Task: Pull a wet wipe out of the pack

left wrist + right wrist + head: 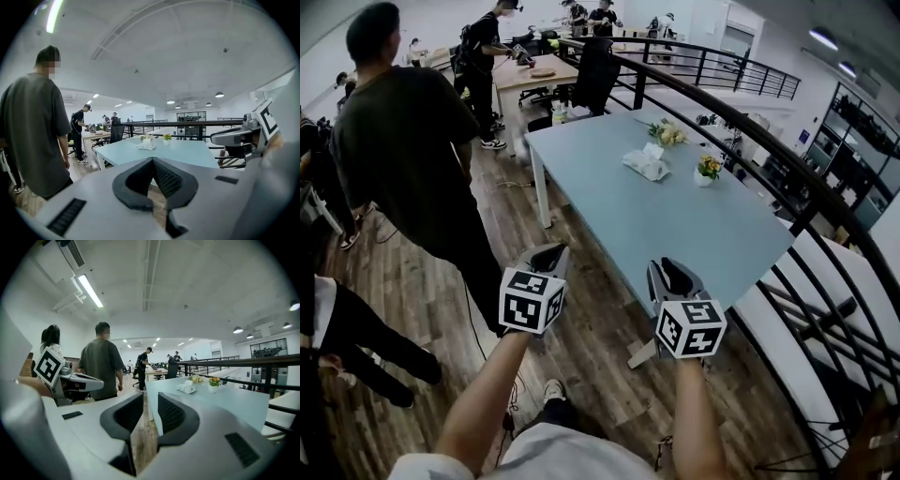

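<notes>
Pale blue bench (pixel 609 202) is carrying the wet wipe pack (pixel 646 164) toward its far end, near a flower pot (pixel 707 170). Well apart from the pack, the left hand-held gripper (pixel 548 255) is pressing its jaws together on nothing, and the right hand-held gripper (pixel 675 272) is showing a narrow, empty gap.

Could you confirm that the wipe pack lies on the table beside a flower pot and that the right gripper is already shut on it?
Not quite: the pack does lie on the table beside a flower pot, but the right gripper is not shut on it. The right gripper view shows its fingers apart with nothing between them, short of the table.
</notes>
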`<move>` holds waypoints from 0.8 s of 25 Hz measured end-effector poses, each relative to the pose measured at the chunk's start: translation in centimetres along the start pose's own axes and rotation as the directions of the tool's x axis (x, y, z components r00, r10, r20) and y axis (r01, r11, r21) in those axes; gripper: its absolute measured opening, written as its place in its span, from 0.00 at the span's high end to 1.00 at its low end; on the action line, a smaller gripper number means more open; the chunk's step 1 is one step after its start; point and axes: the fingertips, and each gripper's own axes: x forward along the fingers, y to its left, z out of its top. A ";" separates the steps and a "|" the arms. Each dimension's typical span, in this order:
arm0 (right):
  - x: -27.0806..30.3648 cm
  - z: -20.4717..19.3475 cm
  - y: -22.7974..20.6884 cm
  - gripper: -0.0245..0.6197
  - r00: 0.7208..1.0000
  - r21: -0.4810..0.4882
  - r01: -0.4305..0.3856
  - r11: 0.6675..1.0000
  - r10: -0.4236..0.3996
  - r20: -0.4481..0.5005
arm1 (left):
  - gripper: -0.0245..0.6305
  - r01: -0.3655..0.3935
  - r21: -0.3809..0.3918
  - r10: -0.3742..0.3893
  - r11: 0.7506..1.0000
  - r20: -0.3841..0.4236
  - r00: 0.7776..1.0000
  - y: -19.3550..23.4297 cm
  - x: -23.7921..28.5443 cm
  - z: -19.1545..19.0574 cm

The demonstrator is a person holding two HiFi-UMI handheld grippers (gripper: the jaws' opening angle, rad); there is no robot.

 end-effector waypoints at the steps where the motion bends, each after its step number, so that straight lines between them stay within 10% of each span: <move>1: 1.1 0.1 -0.1 0.84 1.000 0.002 0.008 1.000 -0.008 -0.002 | 0.97 0.006 0.001 -0.006 1.000 -0.001 1.000 0.8 0.8 0.1; 20: 14.6 3.8 2.1 0.62 0.989 0.019 0.149 0.989 -0.148 -0.027 | 0.97 0.138 0.005 -0.138 0.990 -0.008 0.990 13.7 9.7 2.4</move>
